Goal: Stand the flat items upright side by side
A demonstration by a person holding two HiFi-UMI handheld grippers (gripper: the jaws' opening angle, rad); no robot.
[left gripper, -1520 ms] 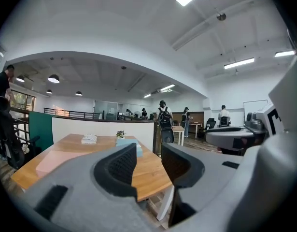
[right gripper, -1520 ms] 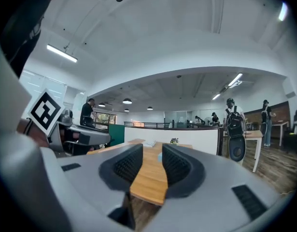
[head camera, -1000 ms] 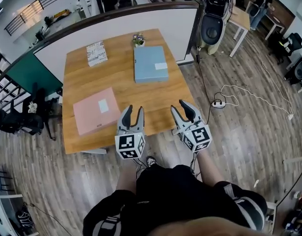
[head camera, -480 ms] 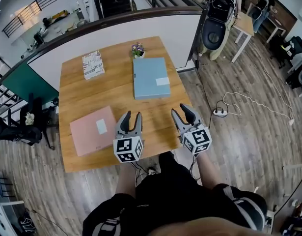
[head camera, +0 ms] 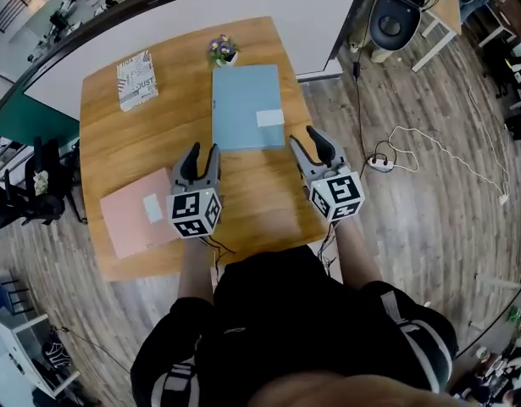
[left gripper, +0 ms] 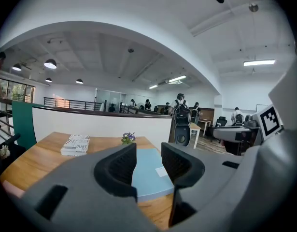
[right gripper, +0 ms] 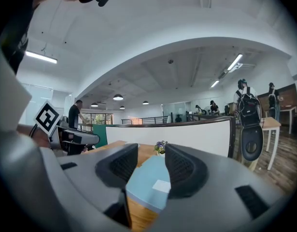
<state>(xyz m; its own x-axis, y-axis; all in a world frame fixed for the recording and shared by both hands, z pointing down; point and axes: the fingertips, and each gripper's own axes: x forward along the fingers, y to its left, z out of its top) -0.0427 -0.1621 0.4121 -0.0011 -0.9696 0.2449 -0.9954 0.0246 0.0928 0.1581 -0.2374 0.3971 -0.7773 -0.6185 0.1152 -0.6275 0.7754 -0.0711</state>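
wooden table, blue folder flat ahead, left tool open, right tool just opened wider, both empty

The left gripper, centre-left of the head view, has its jaws apart and empty. The right gripper, right of centre, has empty jaws that have just been opening. Both point toward the frame top. The left forearm and right forearm extend from the lower frame.
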